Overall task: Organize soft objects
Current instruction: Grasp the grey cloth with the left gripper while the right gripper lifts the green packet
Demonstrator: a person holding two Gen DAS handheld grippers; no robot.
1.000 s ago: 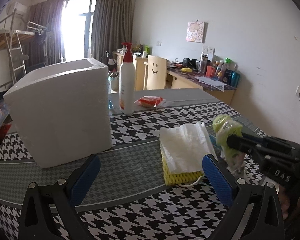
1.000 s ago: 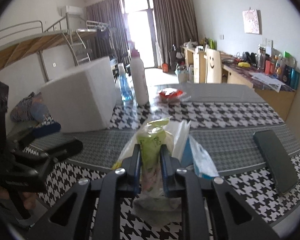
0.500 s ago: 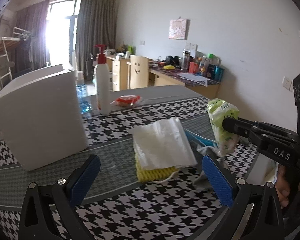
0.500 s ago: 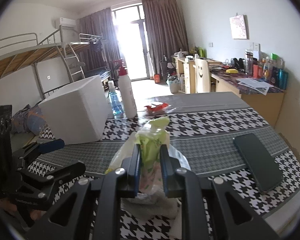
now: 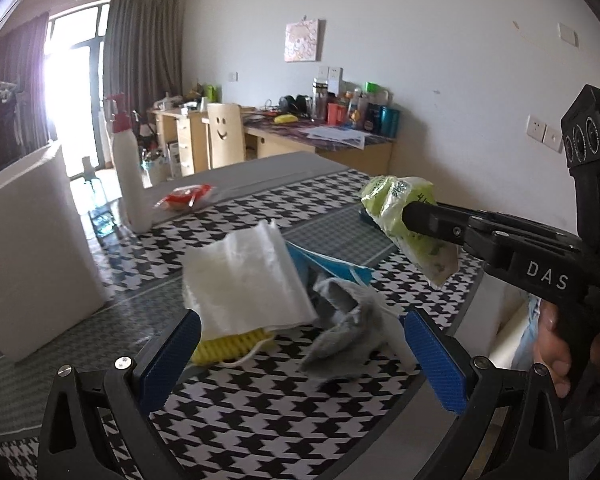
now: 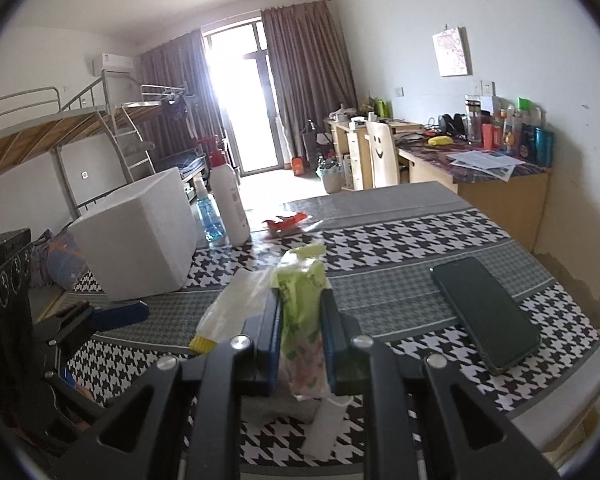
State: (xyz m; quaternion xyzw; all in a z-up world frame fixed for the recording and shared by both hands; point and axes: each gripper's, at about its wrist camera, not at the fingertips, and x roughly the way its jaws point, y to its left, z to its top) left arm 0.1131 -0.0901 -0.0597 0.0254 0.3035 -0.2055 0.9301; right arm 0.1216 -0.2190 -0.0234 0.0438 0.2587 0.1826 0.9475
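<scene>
My right gripper (image 6: 300, 320) is shut on a green tissue pack (image 6: 300, 304), held up above the table; the left wrist view shows that pack (image 5: 408, 216) in the black jaws at the right. On the houndstooth table lies a pile: a white plastic bag (image 5: 248, 284) over a yellow foam net (image 5: 228, 346), a blue packet (image 5: 332, 266) and a grey cloth (image 5: 344, 324). My left gripper (image 5: 300, 352) hovers open over the pile's near side, its blue pads (image 5: 168, 356) on either side of it and touching nothing.
A white foam box (image 6: 140, 236) stands at the left, with a pump bottle (image 6: 230, 204) and a blue-liquid bottle (image 6: 208, 216) beside it. A red wrapper (image 6: 286, 222) lies further back. A dark phone (image 6: 486, 312) rests near the table's right edge.
The right gripper has lifted the green pack up off the pile. The left gripper has swung to the right, so the foam box slid to the view's left edge and the grey cloth came into sight.
</scene>
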